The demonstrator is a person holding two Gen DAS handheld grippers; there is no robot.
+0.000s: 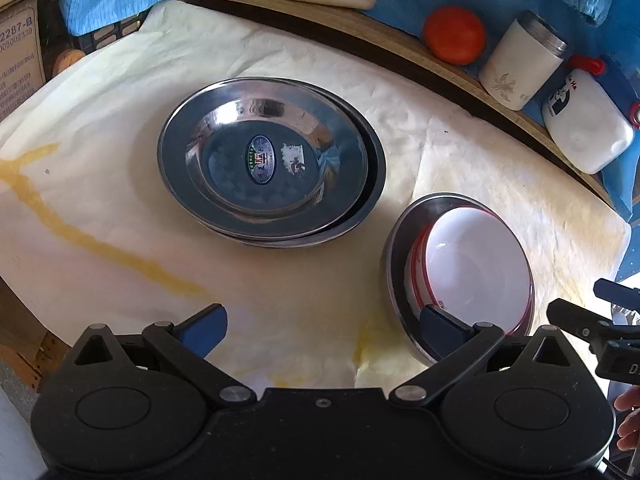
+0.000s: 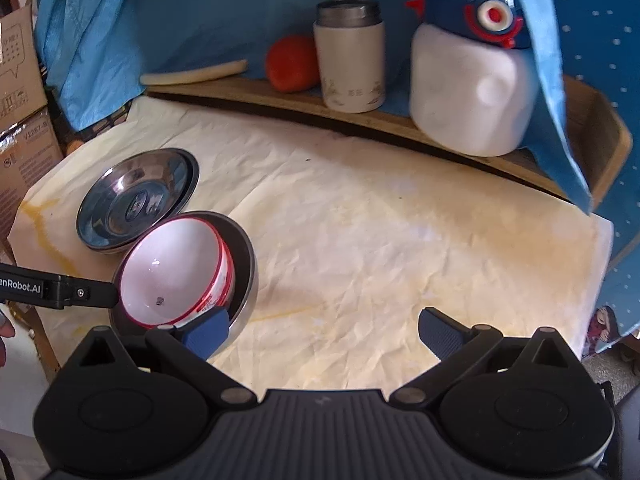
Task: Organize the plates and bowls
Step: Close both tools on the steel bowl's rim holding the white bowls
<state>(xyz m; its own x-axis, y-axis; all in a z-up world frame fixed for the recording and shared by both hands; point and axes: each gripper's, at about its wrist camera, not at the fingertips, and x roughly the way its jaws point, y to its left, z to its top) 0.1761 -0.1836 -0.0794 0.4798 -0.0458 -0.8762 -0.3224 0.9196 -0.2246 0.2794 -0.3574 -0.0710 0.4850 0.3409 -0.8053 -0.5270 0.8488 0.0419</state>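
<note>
Both tools, left tool (image 1: 322,330) and right tool (image 2: 322,330), hung released; ahead, the slick, rigid white bowl (image 2: 172,268) looked best pinched at its rim.

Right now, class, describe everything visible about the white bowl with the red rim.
The white bowl looks like glossy plastic or melamine, with a thin red rim, red outer markings and a small dark mark inside. It is empty, tilted, and nested in a steel bowl on the pale cloth, beside stacked steel plates.
</note>
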